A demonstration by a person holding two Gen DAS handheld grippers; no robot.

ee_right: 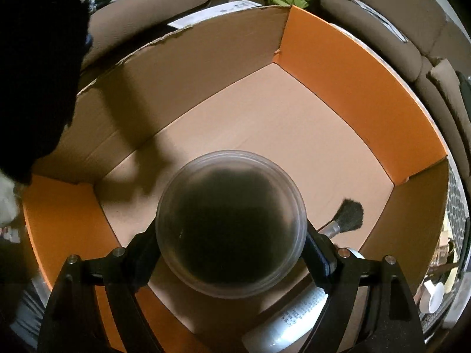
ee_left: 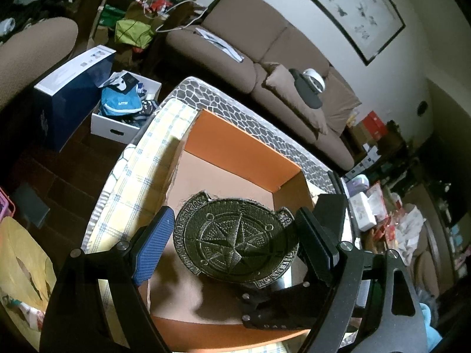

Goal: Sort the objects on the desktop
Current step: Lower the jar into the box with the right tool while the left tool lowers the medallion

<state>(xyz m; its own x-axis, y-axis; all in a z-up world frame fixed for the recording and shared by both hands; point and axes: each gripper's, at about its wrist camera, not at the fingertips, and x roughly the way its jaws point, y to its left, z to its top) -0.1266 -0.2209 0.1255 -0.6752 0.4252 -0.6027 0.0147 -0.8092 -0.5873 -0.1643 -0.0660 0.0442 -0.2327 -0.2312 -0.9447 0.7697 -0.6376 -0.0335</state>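
I'm mid-drop: my right tongs [ee_right: 231, 254] grip the round jar [ee_right: 231, 223] over the orange box [ee_right: 347, 88]; left tongs [ee_left: 232, 242] clamp the patch [ee_left: 235, 238]. Next, lower and release.

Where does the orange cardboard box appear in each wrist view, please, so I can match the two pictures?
Left wrist: orange box at centre, beyond the round patch.
Right wrist: orange box fills the frame around the round container.
Shared landmark: brown sofa behind.
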